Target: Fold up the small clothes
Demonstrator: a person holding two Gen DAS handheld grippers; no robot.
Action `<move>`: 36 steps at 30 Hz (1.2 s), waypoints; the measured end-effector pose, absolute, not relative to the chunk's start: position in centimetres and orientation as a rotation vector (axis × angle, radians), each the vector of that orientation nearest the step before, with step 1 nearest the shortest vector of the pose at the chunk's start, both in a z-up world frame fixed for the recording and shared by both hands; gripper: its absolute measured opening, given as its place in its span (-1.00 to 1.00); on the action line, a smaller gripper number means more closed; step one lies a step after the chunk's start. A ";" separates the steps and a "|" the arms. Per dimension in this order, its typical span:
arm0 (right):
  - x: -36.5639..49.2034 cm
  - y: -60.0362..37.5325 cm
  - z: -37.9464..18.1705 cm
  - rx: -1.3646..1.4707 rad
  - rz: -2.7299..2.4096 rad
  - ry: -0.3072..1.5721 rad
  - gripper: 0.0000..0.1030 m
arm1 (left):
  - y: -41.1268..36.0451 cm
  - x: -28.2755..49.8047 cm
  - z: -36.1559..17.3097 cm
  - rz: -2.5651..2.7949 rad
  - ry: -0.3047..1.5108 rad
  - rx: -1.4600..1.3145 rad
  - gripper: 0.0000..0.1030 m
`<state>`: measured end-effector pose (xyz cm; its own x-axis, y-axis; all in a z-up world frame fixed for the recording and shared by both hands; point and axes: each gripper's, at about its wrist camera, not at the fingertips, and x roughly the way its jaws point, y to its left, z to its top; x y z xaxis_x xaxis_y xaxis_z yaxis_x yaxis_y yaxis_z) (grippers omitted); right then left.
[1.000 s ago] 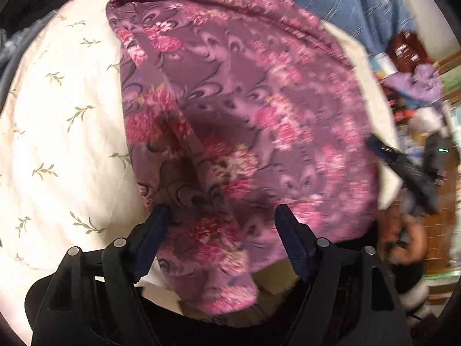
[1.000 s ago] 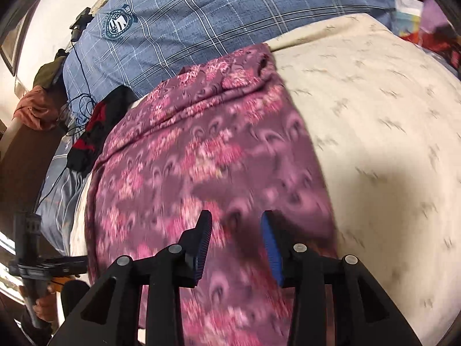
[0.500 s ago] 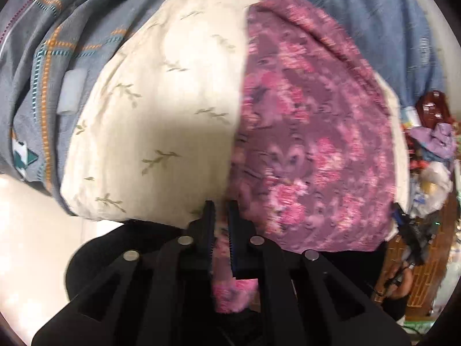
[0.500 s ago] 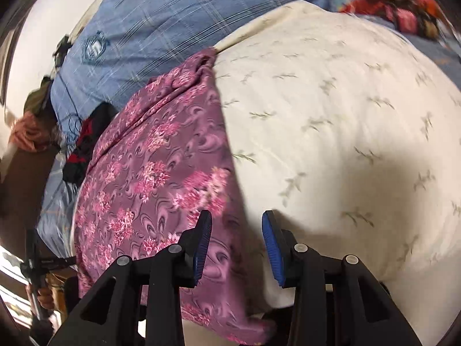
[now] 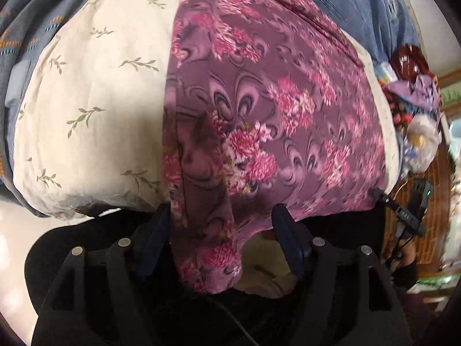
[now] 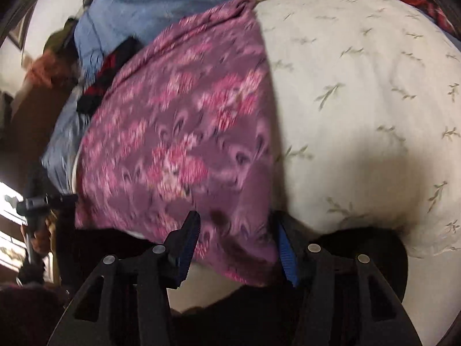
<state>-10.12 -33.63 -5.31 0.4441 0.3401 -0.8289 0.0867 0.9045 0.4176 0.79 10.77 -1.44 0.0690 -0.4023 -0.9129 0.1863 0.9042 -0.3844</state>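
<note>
A purple cloth with pink flowers (image 5: 273, 109) lies folded over a cream pillow with a leaf print (image 5: 95, 109). My left gripper (image 5: 222, 230) is open, its jaws either side of the cloth's near end, which hangs over the pillow's front edge. In the right wrist view the same cloth (image 6: 178, 144) covers the pillow's left part (image 6: 360, 115). My right gripper (image 6: 236, 236) is open, its jaws astride the cloth's near right corner at the pillow's edge.
A blue checked cover (image 6: 161, 8) lies behind the pillow. Dark and red clothes (image 6: 106, 77) lie to the left in the right wrist view. A heap of coloured things (image 5: 412, 106) sits to the right in the left wrist view. A grey striped cloth (image 5: 23, 34) lies at the far left.
My left gripper was shut on the cloth's edge half a second ago and is open now. My right gripper has moved left, from the bare pillow edge onto the cloth's corner.
</note>
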 end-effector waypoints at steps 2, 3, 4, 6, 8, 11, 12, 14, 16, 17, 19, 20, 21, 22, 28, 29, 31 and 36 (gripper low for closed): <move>-10.2 -33.3 -5.4 0.406 0.174 1.118 0.05 | 10.4 0.4 -1.7 -0.442 1.443 -0.135 0.38; -10.1 -33.1 -5.5 0.388 0.182 1.130 0.03 | 10.0 0.4 -1.9 -0.438 1.447 -0.113 0.37; -10.0 -32.9 -5.6 0.372 0.190 1.146 0.00 | 9.6 0.4 -2.2 -0.428 1.449 -0.084 0.35; -10.0 -32.9 -5.7 0.333 0.194 1.167 -0.40 | 9.4 0.4 -2.7 -0.416 1.467 -0.051 -0.41; -10.1 -33.3 -5.9 0.326 0.204 1.197 -0.85 | 9.5 0.4 -3.7 -0.438 1.532 -0.082 -0.93; -10.8 -34.0 -5.6 0.389 0.228 1.186 -0.87 | 9.8 -0.1 -3.0 -0.473 1.496 -0.102 -0.93; -11.0 -34.2 -5.3 0.414 0.241 1.173 -0.87 | 10.0 -0.3 -2.5 -0.492 1.483 -0.117 -0.93; -11.5 -34.7 -4.5 0.495 0.274 1.125 -0.88 | 10.6 -0.5 -0.9 -0.547 1.438 -0.182 -0.93; -11.8 -35.1 -3.6 0.581 0.302 1.068 -0.88 | 11.5 -0.4 0.7 -0.589 1.386 -0.266 -0.93; -11.8 -35.3 -3.4 0.609 0.311 1.050 -0.89 | 11.6 -0.1 1.2 -0.597 1.366 -0.297 -0.93; -11.7 -35.7 -2.6 0.690 0.337 0.989 -0.89 | 12.2 0.6 2.5 -0.611 1.326 -0.373 -0.93; -11.5 -35.8 -2.4 0.710 0.343 0.973 -0.89 | 12.5 0.9 2.9 -0.616 1.311 -0.403 -0.93; -11.2 -35.9 -2.0 0.738 0.352 0.950 -0.89 | 12.8 1.2 3.3 -0.621 1.299 -0.430 -0.93; -10.9 -36.0 -1.6 0.766 0.362 0.922 -0.89 | 13.0 1.7 3.8 -0.624 1.284 -0.467 -0.93; -8.0 -36.5 1.6 0.804 0.368 0.775 -0.89 | 13.6 5.9 6.2 -0.593 1.201 -0.579 -0.93; -7.0 -36.8 2.3 0.801 0.367 0.747 -0.89 | 13.2 6.8 6.4 -0.582 1.190 -0.592 -0.93; -5.4 -37.4 3.2 0.801 0.365 0.711 -0.89 | 13.6 9.1 7.2 -0.557 1.163 -0.625 -0.93; 0.4 -39.2 4.8 0.811 0.346 0.628 -0.89 | 13.2 15.1 8.6 -0.497 1.114 -0.683 -0.93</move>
